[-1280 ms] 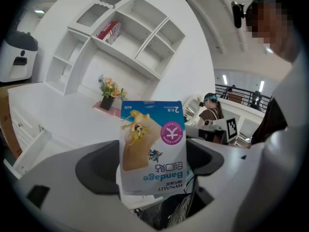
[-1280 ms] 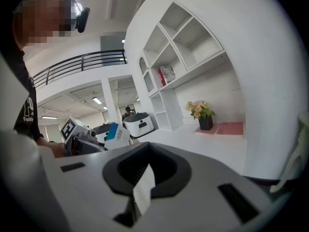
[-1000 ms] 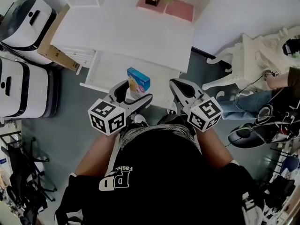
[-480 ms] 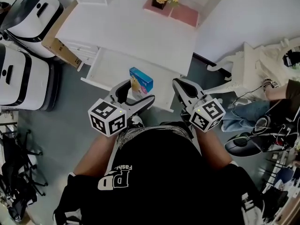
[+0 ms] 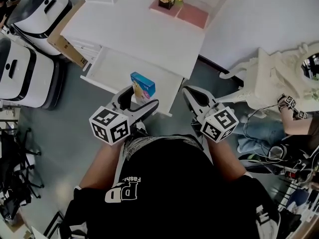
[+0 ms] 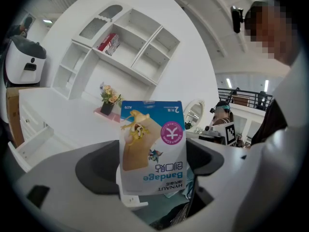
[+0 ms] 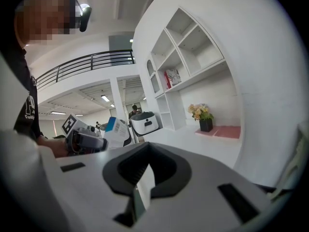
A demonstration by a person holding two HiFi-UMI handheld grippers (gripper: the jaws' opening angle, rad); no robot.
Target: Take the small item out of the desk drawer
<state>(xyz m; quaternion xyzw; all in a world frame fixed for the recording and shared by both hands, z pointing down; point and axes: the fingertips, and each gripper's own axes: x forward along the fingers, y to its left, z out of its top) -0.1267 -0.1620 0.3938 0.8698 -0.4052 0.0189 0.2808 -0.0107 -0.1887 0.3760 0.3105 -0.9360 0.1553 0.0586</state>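
Bandage box [image 5: 143,86], clamped upright in the left gripper [image 5: 138,99], is held above the open drawer [image 5: 113,64], apparently for clear removal; the right gripper [image 5: 189,92] is closed, empty.

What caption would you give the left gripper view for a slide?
Left gripper holds a bandage box between its jaws, with the white desk and flowers behind.

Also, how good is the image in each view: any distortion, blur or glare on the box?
Head view: even light, no glare, sharp; the bandage box is small but clear. Left gripper view: strong fisheye, dark corners, yet the box print reads sharp, upside down. Right gripper view: fisheye bends the shelves; the near jaws look soft.
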